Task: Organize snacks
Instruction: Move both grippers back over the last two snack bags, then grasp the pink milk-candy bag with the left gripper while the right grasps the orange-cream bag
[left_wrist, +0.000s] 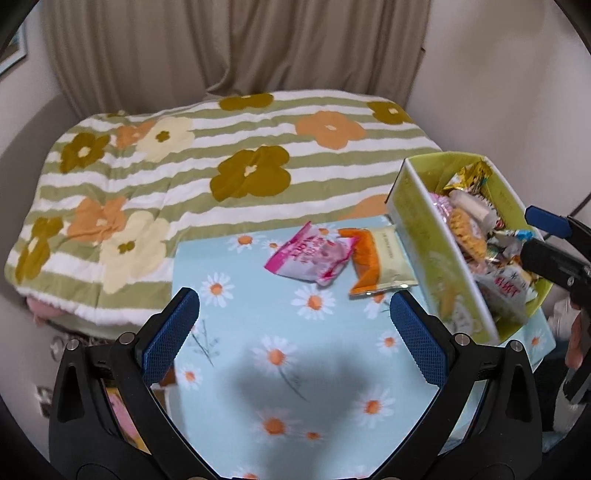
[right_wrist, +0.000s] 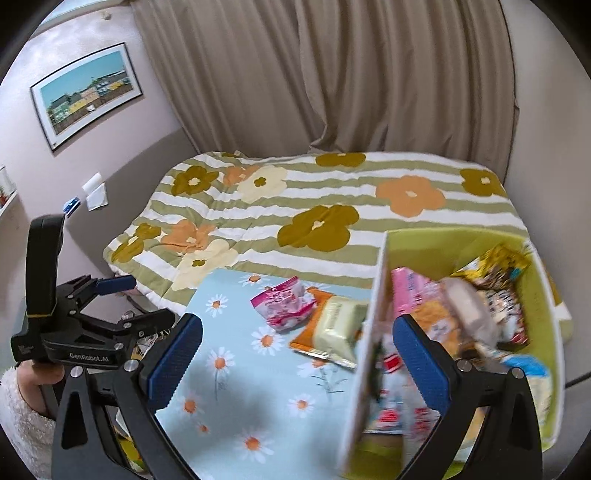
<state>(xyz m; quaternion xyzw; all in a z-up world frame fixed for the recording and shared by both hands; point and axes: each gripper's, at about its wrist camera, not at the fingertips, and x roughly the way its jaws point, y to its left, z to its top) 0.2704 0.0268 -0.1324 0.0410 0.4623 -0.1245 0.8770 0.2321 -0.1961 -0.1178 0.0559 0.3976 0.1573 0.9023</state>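
Note:
A pink snack packet and an orange-and-cream packet lie side by side on the light-blue daisy mat. To their right stands a lime-green bin filled with several mixed snacks. My left gripper hovers open over the mat, short of both packets, empty. My right gripper is open and empty, straddling the bin's near white wall; it also shows in the left wrist view at the right edge.
The mat rests on a bed with a green-striped flower blanket. Beige curtains hang behind. A framed picture is on the left wall. A hand in a fluffy white sleeve holds the left gripper.

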